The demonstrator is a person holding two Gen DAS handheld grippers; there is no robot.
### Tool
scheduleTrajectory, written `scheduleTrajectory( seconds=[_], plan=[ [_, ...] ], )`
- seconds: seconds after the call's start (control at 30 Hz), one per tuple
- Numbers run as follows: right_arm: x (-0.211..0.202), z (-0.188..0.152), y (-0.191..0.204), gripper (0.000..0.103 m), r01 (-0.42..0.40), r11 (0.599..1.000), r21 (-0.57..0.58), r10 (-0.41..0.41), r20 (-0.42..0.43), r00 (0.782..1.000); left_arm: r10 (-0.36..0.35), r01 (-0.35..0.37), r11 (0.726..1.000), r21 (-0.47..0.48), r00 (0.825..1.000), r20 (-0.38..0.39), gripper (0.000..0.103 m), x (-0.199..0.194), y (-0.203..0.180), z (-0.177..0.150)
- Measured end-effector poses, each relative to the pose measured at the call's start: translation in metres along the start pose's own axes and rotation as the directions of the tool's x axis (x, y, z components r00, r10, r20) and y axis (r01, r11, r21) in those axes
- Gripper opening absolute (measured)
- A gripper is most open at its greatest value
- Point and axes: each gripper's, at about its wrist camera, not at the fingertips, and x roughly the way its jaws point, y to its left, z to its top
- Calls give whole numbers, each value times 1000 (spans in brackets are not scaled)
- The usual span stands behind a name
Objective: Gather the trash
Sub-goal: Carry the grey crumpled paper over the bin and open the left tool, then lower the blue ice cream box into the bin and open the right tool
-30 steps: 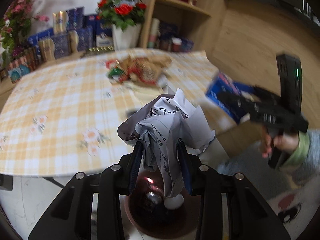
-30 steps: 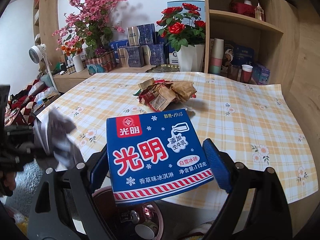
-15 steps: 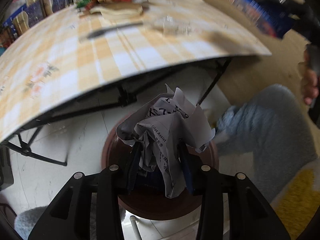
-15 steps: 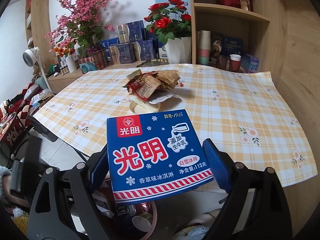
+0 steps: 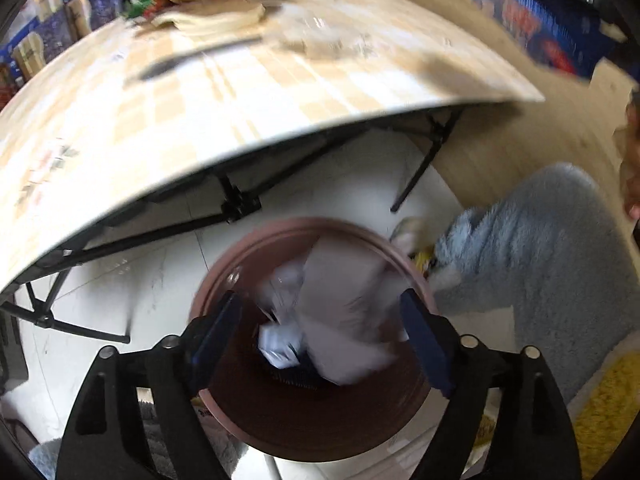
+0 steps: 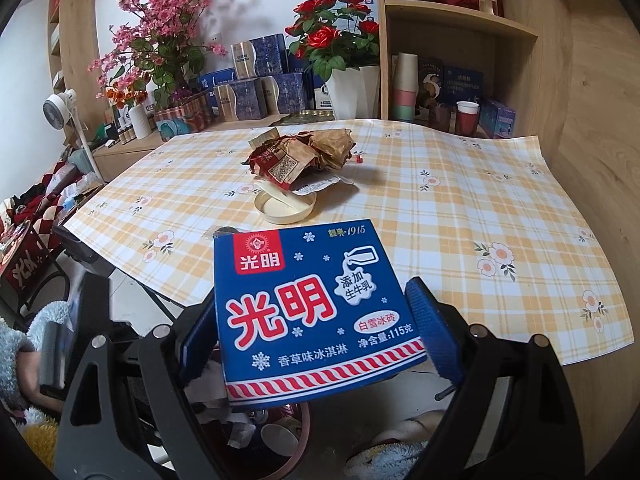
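Observation:
My left gripper (image 5: 320,332) hangs over the round brown bin (image 5: 256,420) on the floor, and its jaws are opening. The crumpled printed paper (image 5: 340,312), blurred, drops between them into the bin, clear of both pads. My right gripper (image 6: 316,332) is shut on a flat blue ice-cream carton (image 6: 312,312), held above the table's near edge. The bin (image 6: 298,456) shows under the carton. On the checked tablecloth (image 6: 460,200) lie crumpled brown and red wrappers (image 6: 304,152) and a shallow cream lid (image 6: 285,206).
Black folding table legs (image 5: 236,204) stand just behind the bin. A leg in fluffy grey fabric (image 5: 540,260) is right of it. Potted flowers (image 6: 340,40), blue gift boxes (image 6: 264,84) and a wooden shelf (image 6: 460,28) with cups line the far side.
The left gripper sank from table height to just over the bin, then its jaws spread and let the crumpled paper go. The right gripper kept hold of the carton and barely shifted.

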Motion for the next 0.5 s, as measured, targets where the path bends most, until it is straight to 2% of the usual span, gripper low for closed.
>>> scheduleTrajectory(
  seconds=[0.1,0.23,0.33,0.47,0.5],
  plan=[
    [2,-3,2,86,-6,1000,-5,6,-9,1000,15,-13,999,-30,997,70,87,-21,7,1],
    [5,-4,7,86,-18,1000,-14,17,-22,1000,72,-57,994,-97,984,165,89,-57,22,5],
    [6,-6,13,86,-31,999,-23,30,-32,999,123,-72,977,-200,959,254,93,-90,38,6],
    [13,-10,26,86,-60,997,-43,58,-61,996,206,-104,943,-316,928,309,96,-125,57,3],
    [16,-12,30,86,-71,996,-49,67,-72,995,231,-113,932,-344,916,327,97,-136,61,2]
  ],
)
